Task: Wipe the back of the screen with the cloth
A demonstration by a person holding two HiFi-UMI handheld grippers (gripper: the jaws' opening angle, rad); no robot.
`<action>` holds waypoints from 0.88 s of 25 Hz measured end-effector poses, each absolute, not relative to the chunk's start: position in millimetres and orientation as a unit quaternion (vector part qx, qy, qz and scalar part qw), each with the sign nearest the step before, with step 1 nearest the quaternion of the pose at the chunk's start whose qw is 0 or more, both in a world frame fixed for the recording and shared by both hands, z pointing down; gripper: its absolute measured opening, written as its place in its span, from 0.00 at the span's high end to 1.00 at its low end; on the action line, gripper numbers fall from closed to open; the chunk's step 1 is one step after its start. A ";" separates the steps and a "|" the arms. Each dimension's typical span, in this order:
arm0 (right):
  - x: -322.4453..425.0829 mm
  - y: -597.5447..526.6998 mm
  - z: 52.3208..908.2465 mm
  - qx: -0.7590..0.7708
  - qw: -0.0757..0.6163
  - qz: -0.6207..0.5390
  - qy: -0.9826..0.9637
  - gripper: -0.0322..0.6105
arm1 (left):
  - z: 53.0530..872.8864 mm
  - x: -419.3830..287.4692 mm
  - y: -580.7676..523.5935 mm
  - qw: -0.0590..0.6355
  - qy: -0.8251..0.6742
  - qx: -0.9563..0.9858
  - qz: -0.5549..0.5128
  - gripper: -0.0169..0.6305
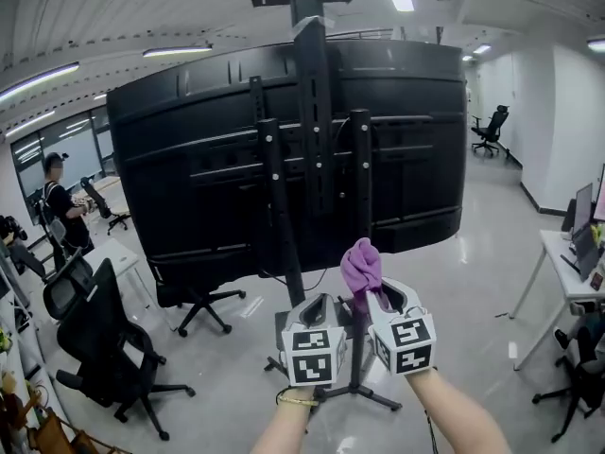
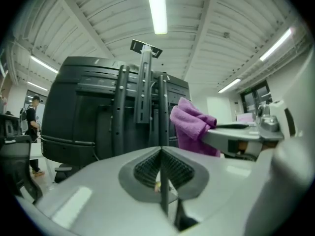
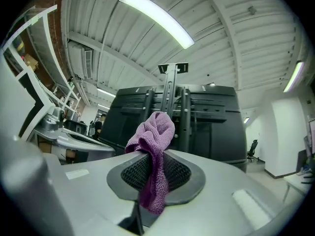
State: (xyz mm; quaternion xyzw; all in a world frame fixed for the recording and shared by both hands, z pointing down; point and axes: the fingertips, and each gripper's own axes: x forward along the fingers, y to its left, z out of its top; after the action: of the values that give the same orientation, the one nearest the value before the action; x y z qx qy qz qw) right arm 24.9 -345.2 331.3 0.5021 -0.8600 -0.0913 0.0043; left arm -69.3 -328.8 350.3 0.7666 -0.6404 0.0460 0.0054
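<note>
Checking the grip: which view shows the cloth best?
The right gripper view: the cloth sits centred, pinched in the shut right gripper. The head view shows only a small bunch; the left gripper view, its side.

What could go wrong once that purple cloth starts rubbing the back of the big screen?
The right tongs pinch only a bunched fold of the purple cloth, so rubbing might pull it loose. The mount rails stand proud of the screen and could snag it. Pushing hard might rock the floor stand.
</note>
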 end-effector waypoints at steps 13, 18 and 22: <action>201.1 -453.0 357.4 0.578 0.024 -0.071 -0.812 0.86 | 356.0 103.2 -438.3 0.001 -0.583 0.811 0.054 0.96; 209.1 -538.0 350.3 0.562 0.025 -0.073 -0.824 0.86 | 350.7 128.2 -520.6 0.007 -0.597 0.801 0.035 0.96; 197.5 -597.3 344.9 0.529 0.035 -0.090 -0.843 0.86 | 348.2 127.8 -570.4 0.003 -0.621 0.783 0.035 0.96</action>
State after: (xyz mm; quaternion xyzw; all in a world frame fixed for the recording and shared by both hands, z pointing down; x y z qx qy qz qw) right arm 197.5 -597.3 344.9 0.5288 -0.8432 -0.0903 0.0348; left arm 127.8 -570.4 348.2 0.7833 -0.6206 0.0353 0.0025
